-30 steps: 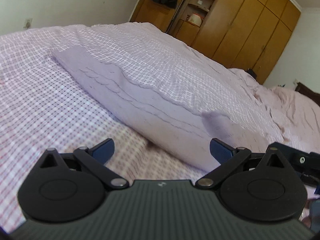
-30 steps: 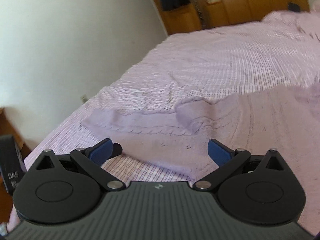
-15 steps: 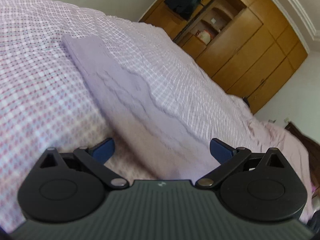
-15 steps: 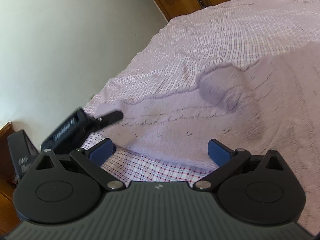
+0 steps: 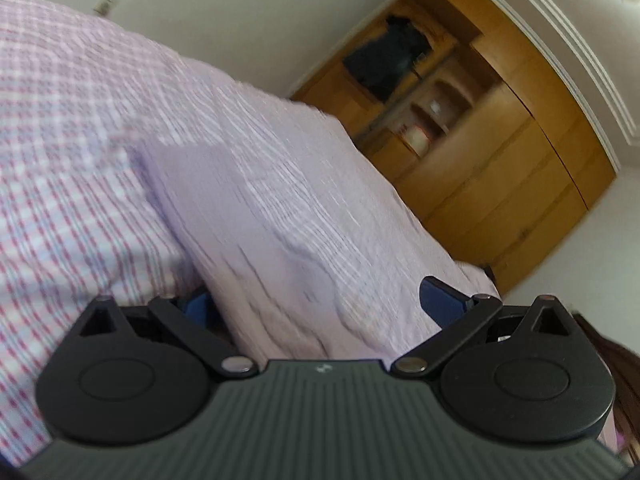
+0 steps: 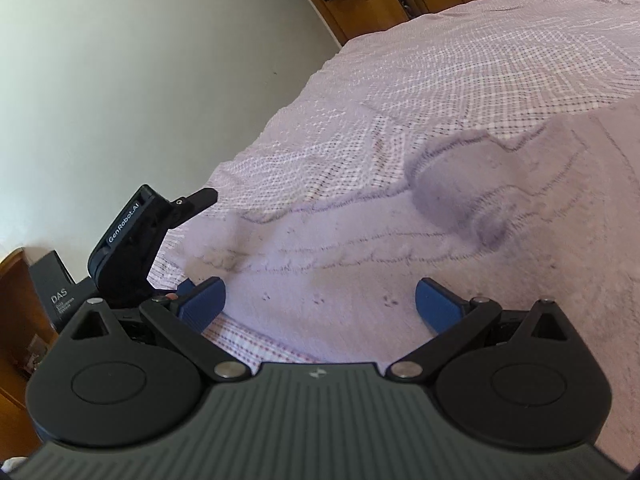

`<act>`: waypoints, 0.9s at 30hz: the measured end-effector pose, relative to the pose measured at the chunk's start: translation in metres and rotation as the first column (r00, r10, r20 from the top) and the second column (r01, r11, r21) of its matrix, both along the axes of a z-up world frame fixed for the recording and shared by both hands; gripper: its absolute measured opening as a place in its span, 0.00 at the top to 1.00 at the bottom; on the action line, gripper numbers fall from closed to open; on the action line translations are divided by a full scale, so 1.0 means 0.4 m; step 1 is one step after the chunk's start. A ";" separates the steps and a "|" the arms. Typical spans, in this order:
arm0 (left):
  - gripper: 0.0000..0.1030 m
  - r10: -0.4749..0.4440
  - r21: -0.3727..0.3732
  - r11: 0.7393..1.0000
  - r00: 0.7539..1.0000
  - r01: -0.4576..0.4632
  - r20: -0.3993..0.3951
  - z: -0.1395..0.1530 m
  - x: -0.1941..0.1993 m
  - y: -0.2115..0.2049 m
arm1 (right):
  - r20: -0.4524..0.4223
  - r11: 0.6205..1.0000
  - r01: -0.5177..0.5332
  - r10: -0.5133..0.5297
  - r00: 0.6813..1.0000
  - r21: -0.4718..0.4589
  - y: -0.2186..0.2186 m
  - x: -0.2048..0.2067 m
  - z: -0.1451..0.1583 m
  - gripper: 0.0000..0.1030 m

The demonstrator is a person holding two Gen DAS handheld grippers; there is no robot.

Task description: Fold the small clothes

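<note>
A lilac cable-knit garment [image 5: 256, 216] lies flat on the checked pink bedspread [image 5: 60, 168]; it also fills the right wrist view [image 6: 360, 240]. My left gripper [image 5: 316, 304] is open, its jaws wide on either side of the garment's near edge, the left finger half hidden under the cloth. My right gripper [image 6: 320, 300] is open over the garment's near edge, with cloth between its blue fingers [image 6: 436, 304]. The left gripper's body [image 6: 132, 240] shows in the right wrist view at the garment's left end.
A wooden wardrobe [image 5: 500, 152] stands past the bed's far end, with dark clothes [image 5: 384, 56] hanging in its open part. A white wall [image 6: 120, 80] runs along the bed's left side. A wooden bedside piece [image 6: 16, 320] is at the left.
Both grippers have moved closer to the garment's near edge and tilted. The left gripper has come into the right wrist view. Both stay open.
</note>
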State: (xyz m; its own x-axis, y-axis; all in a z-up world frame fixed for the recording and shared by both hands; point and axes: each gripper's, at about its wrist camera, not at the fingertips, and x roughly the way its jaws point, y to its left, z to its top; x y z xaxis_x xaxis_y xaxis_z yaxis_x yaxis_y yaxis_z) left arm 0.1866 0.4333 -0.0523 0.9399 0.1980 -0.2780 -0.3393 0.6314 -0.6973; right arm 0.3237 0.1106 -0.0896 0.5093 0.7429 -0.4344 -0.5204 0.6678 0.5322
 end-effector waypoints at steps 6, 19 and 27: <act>0.00 0.078 0.000 0.997 0.997 -0.078 0.016 0.011 -0.026 0.041 | 0.065 0.997 0.007 -0.012 0.998 0.076 -0.016 -0.021 -0.057 0.00; 0.90 0.225 -0.084 0.970 0.974 -0.226 -0.019 0.014 -0.113 0.100 | 0.050 0.972 0.005 -0.018 0.999 0.233 -0.069 -0.021 -0.086 0.00; 0.91 0.239 -0.090 0.967 0.971 -0.237 0.011 0.028 -0.167 0.078 | 0.050 0.970 0.006 -0.019 0.999 0.242 -0.081 -0.016 -0.095 0.00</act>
State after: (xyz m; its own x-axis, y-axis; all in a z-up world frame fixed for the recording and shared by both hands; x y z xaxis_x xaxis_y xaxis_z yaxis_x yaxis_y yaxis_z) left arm 0.1199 0.4646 -0.0411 0.8748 0.3925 -0.2839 -0.4563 0.4706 -0.7552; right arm 0.3174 0.0782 -0.1276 0.5364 0.8159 -0.2157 -0.5439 0.5297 0.6508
